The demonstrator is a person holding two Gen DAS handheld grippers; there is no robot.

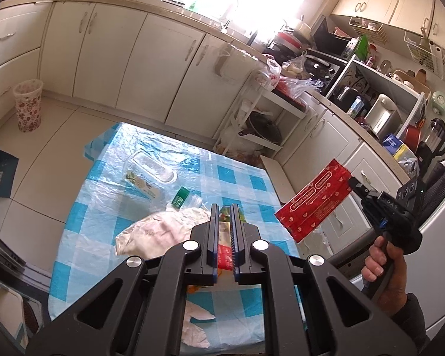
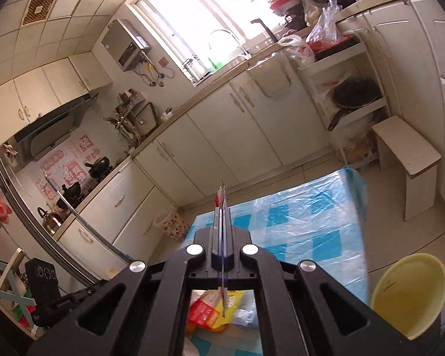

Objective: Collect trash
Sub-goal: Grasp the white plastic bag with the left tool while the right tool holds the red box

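My right gripper is shut on a flat red wrapper and holds it up in the air past the table's right edge. In the right wrist view the wrapper shows edge-on between the pads. My left gripper hangs low over the blue checked table, shut on a red and yellow packet. That packet lies under the right gripper. A crumpled white bag, a clear plastic tub and a green-labelled bottle lie on the cloth.
A floral waste bin stands on the floor by the cabinets. A yellow bowl sits at the table's near right, and a white stool beyond the far corner. A hand grips the right tool's handle. Cluttered counters line the walls.
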